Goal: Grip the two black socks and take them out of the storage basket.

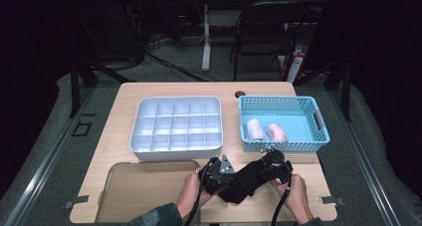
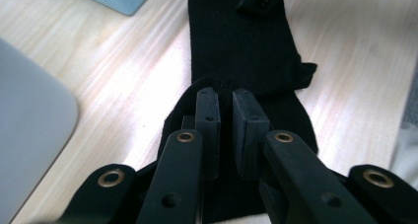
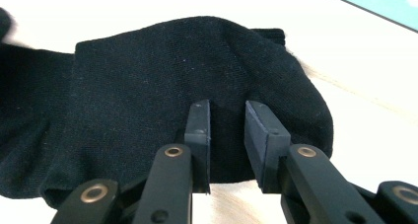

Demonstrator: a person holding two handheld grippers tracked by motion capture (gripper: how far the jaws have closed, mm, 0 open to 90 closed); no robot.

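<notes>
Here, you held a black sock (image 1: 243, 182) stretched flat on the near edge of the wooden table (image 1: 114, 131), just in front of the blue basket (image 1: 318, 136) and to the right of the brown tray (image 1: 139, 186). Your left gripper (image 2: 224, 98) had its jaws nearly pressed together, pinching a fold of the sock at one end. Your right gripper (image 3: 227, 110) gripped the other end, its jaws a little apart with the fabric bunched between them.
</notes>
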